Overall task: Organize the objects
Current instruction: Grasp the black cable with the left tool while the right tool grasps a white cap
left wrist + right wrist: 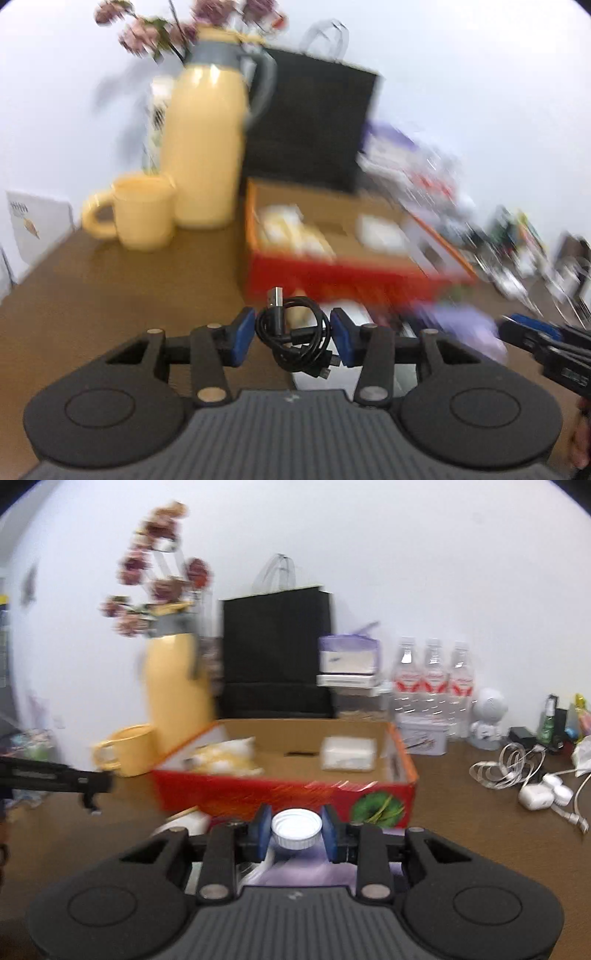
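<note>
My left gripper [293, 334] is shut on a coiled black USB cable [295, 332] and holds it above the brown table, just short of the open red cardboard box [332, 280]. My right gripper [295, 832] is shut on the white cap of a purple pouch [295, 829], also in front of that box [284, 794]. The box holds a yellow packet [225, 758] and a white packet [347, 753]. The right gripper's fingers [532, 328] show at the right edge of the left wrist view, with the purple pouch [465, 328] blurred beside them.
A yellow thermos [207, 147] and yellow mug [142, 210] stand left of the box; a black paper bag [277, 653] stands behind it. Water bottles [432, 679], a tin [424, 734], white cables and earbud cases [535, 794] lie to the right. A white object [184, 823] lies under my grippers.
</note>
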